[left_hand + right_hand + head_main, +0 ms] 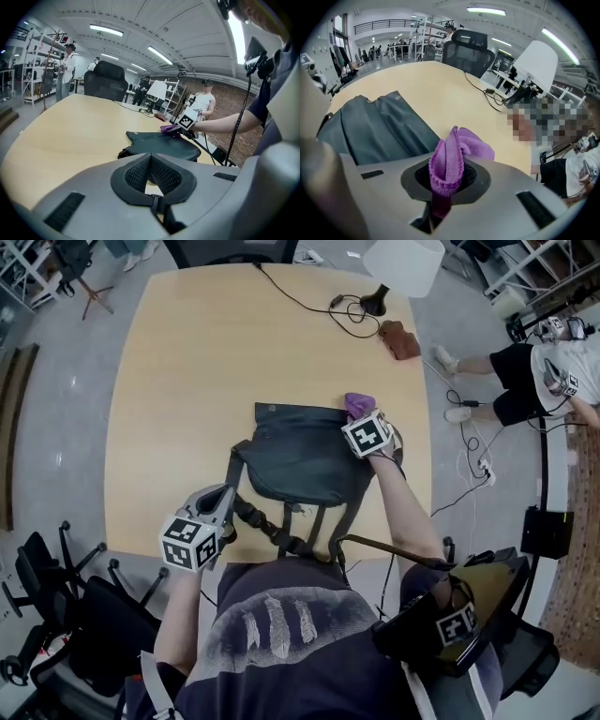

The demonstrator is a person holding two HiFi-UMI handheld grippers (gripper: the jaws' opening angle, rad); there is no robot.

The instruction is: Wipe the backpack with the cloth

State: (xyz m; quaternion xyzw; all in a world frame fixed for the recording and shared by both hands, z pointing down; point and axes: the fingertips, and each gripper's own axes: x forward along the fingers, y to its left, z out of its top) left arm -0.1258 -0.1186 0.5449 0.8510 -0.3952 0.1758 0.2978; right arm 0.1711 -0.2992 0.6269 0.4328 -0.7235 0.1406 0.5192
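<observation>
Cloth (457, 150) pinched in R claw (447, 180) on backpack (300, 460); L claw (151, 164) closed, empty; lamp (403, 263), cable (331, 304) beyond.

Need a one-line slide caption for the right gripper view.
Right tongs shut on a purple cloth, the dark grey backpack lying flat on the tan table alongside.
</observation>
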